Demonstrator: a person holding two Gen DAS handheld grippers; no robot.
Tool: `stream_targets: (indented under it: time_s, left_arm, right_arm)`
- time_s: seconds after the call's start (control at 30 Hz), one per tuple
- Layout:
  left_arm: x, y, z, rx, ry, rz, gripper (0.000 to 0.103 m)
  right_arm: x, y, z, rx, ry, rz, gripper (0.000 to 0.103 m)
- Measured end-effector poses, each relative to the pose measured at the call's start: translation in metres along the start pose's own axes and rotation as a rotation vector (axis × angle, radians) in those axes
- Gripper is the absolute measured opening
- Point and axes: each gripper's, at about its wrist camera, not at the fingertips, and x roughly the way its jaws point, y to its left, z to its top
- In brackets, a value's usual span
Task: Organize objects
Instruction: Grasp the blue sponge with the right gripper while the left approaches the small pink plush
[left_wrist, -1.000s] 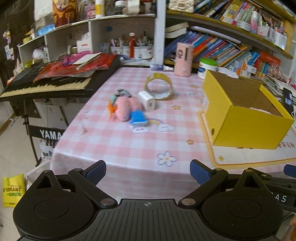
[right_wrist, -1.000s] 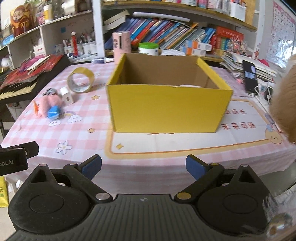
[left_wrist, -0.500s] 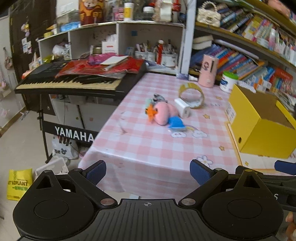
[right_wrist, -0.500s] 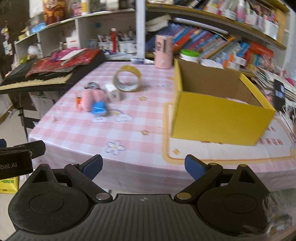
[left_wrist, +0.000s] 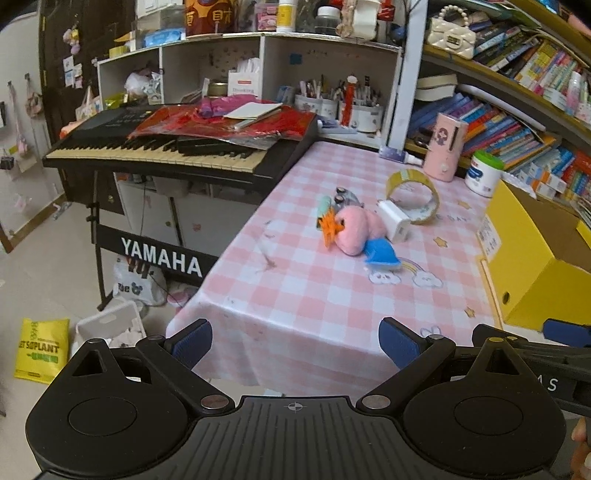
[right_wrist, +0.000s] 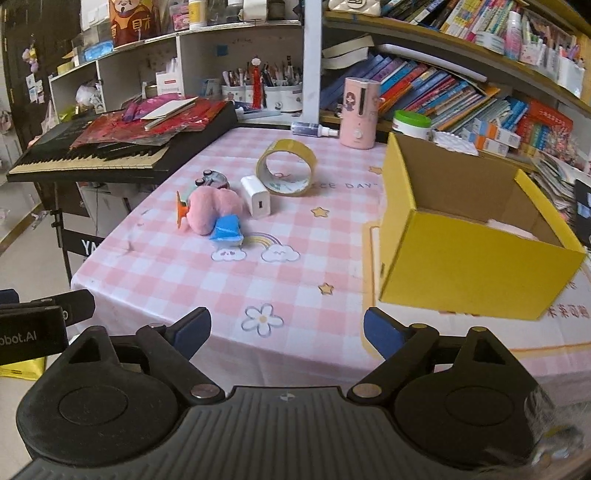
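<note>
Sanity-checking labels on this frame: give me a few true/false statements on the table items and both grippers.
1. Both grippers, left and right, are open and hold nothing. True.
2. The tape roll lies inside the yellow box. False: it stands on edge on the tablecloth.
3. The white charger stands beside the pink plush. True.
4. The keyboard is bare. False: red wrapping and papers cover it.

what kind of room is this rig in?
Likely a home study or child's room: crowded shelves of colourful books, a black Yamaha keyboard beside a table with a pink checked cartoon tablecloth, and white pen pots in white cubbies.
</note>
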Motion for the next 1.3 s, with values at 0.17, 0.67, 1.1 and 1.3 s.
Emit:
stream_targets:
  time_s: [0.17,0.67,1.1,1.3]
  left_arm:
    - [0.013,-0.001,0.016,-0.044,-0.017,0.028,0.098]
    - [0.058,-0.015,0.058,-0.106,-0.033,0.102,0.098]
    - [0.086,-0.021,0.086,-0.081,-0.006,0.127,0.098]
    - [0.103,-0.031,0.092,-0.052,0.019,0.086,0.098]
  right_arm:
    - [0.02,-0.001,0.017,-0.024,0.002,0.051,0.078]
    - [0.105,-0.004,0.067,-0.14,0.02,0.197,0.055]
    - [0.186,0.028,0.088,-0.219,0.105,0.297,0.044]
    - [0.198,0.027,0.088,-0.213,0.137,0.358,0.028]
